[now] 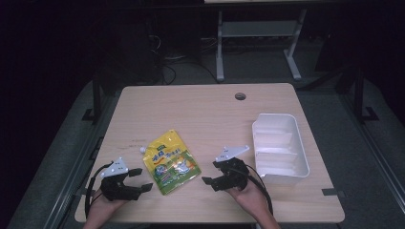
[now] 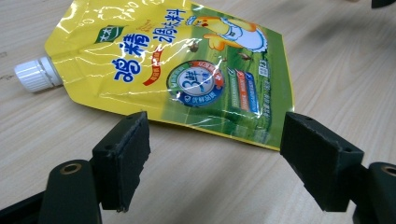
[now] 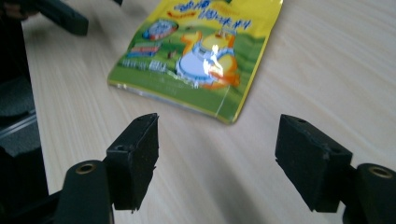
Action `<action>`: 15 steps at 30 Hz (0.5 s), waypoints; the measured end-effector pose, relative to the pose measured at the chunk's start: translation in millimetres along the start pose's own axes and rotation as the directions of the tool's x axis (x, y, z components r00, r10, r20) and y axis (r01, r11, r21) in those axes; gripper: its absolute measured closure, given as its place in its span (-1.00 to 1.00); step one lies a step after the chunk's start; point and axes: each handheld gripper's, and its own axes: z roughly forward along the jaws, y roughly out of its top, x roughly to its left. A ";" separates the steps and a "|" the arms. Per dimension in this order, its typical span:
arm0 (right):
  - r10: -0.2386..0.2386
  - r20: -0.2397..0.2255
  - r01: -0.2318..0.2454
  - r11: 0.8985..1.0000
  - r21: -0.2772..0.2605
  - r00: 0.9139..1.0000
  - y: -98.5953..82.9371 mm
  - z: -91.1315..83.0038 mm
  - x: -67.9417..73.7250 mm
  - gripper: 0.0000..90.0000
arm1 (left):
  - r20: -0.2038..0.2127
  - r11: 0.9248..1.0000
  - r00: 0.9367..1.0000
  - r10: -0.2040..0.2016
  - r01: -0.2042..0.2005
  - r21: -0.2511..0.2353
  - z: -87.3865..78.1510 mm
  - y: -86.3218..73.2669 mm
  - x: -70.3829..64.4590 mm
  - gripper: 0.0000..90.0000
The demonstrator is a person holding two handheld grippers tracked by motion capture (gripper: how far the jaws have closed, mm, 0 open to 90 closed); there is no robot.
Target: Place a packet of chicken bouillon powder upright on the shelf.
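Since both pairs of jaws stand wide apart with nothing between them, the left gripper [image 1: 136,180] and right gripper [image 1: 211,177] flank the yellow-green spouted seasoning pouch [image 1: 170,162], which lies flat on the wooden table [image 1: 200,114], apart from both. The left gripper looks slightly nearer, its jaws just short of the pouch's near edge. The pouch's long axis runs diagonally, white screw cap [image 2: 35,74] pointing away and to the person's left, with a white plastic bin [image 1: 282,148] beyond the right gripper.
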 end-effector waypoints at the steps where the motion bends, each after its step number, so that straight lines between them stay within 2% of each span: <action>1: 0.006 -0.005 -0.006 1.000 -0.001 1.000 4.4 2.0 -1.8 -0.34 | 0.004 1.000 1.000 -0.005 0.005 -0.004 0.0 0.2 1.2 -0.44; 4: 0.009 -0.008 -0.009 1.000 0.009 1.000 14.8 8.7 -5.4 -0.34 | 0.014 1.000 1.000 -0.016 0.016 -0.012 0.0 1.1 5.2 -0.39; 6: 0.007 -0.012 -0.007 1.000 0.024 1.000 22.3 13.4 -7.5 -0.34 | 0.007 1.000 1.000 -0.019 0.019 -0.013 0.0 1.9 7.0 -0.37; 8: 0.028 -0.043 -0.026 0.999 0.046 0.999 31.5 18.9 -11.2 -0.37 | 0.005 1.000 1.000 -0.023 0.023 -0.014 -0.1 2.3 8.2 -0.35; 14: 0.010 -0.068 -0.004 0.996 0.084 0.998 60.6 33.3 -16.1 -0.40 | -0.004 1.000 1.000 -0.027 0.027 -0.010 1.3 5.1 9.9 -0.29; 15: 0.010 -0.068 -0.004 0.996 0.084 0.998 60.6 33.3 -16.1 -0.40 | -0.004 1.000 1.000 -0.027 0.027 -0.010 1.3 5.1 9.9 -0.28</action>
